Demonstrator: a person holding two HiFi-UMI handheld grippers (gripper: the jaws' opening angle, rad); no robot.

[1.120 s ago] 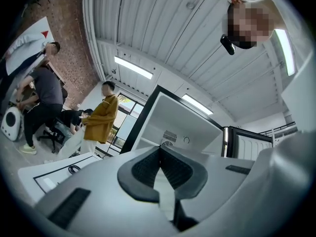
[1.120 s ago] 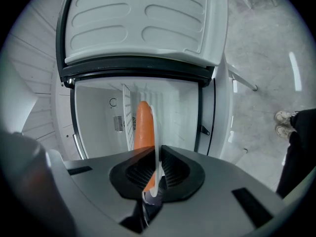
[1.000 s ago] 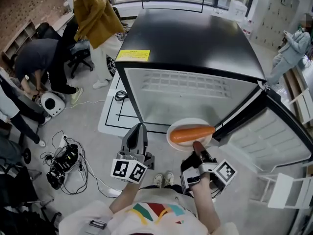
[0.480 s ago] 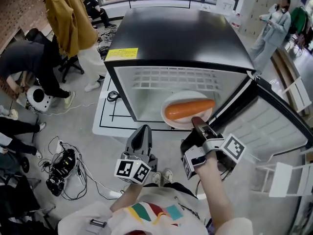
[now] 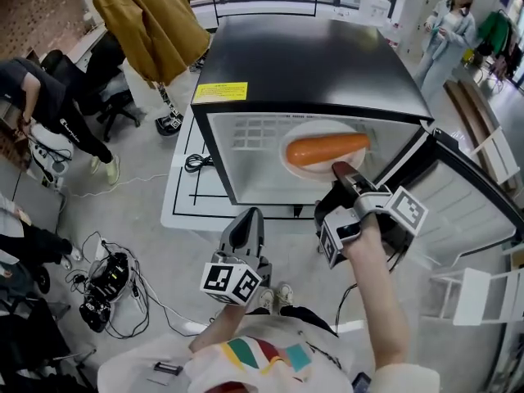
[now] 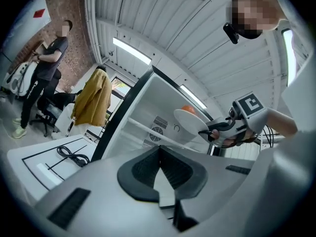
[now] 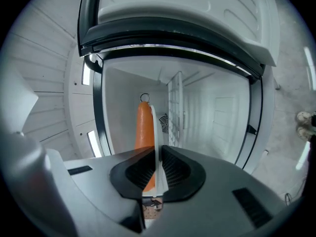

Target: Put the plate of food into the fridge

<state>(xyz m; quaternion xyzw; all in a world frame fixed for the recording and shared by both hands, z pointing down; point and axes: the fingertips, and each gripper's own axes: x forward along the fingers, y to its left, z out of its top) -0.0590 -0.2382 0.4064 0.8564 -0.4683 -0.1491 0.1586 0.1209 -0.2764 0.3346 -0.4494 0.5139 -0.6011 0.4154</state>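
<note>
A white plate (image 5: 304, 169) with one long orange piece of food (image 5: 325, 148) hangs in the mouth of the open fridge (image 5: 311, 64), over its white inside. My right gripper (image 5: 343, 171) is shut on the plate's near rim. In the right gripper view the plate (image 7: 157, 144) runs edge-on between the pads, with the orange food (image 7: 143, 130) to its left and the fridge's back wall behind. My left gripper (image 5: 247, 229) hangs lower left of the plate, in front of the fridge, shut on nothing. The left gripper view shows its jaws (image 6: 159, 151) together and the plate (image 6: 190, 123) further off.
The fridge door (image 5: 471, 211) stands open to the right. A wire shelf (image 5: 270, 133) lies deep in the fridge. People stand and bend at the left (image 5: 151, 23) and far right (image 5: 450, 15). Cables and gear (image 5: 106, 281) lie on the floor at the left, a white rack (image 5: 483, 297) at the right.
My right gripper has carried the plate forward, from in front of the fridge into its opening. The left gripper has shifted slightly right. The people at the left have moved.
</note>
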